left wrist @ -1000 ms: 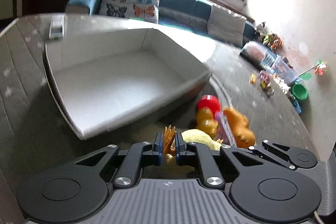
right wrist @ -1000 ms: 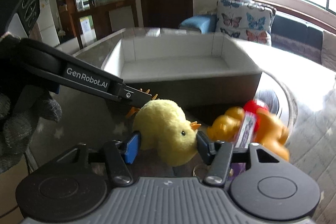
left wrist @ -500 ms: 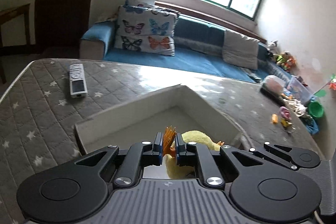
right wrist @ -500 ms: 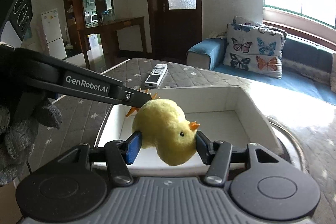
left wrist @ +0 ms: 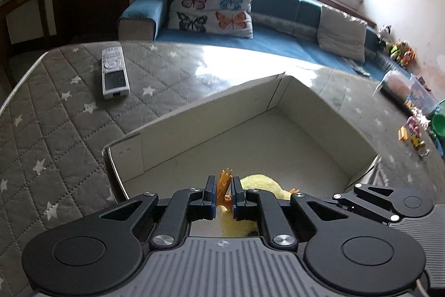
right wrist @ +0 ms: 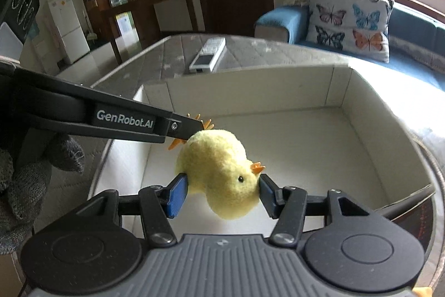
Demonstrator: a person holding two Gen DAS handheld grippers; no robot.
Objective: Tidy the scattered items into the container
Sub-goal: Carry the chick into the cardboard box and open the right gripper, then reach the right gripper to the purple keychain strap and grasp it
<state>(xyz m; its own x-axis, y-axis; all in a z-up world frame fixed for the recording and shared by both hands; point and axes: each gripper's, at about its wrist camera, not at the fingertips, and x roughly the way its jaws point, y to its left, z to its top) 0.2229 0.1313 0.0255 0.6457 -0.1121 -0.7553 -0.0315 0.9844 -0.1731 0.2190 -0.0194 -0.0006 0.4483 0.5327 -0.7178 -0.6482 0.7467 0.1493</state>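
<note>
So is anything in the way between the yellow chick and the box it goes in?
Nothing visible. The yellow chick hangs above the open white box, held by the left tongs at its orange feet and the right tongs around its body. The box floor below looks bare.

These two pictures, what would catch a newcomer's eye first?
A fluffy yellow chick hangs in mid-air over the open white box. The left gripper pinches its orange feet, and the right gripper squeezes its body. Behind the box, a grey remote lies on the star-quilted table.
</note>
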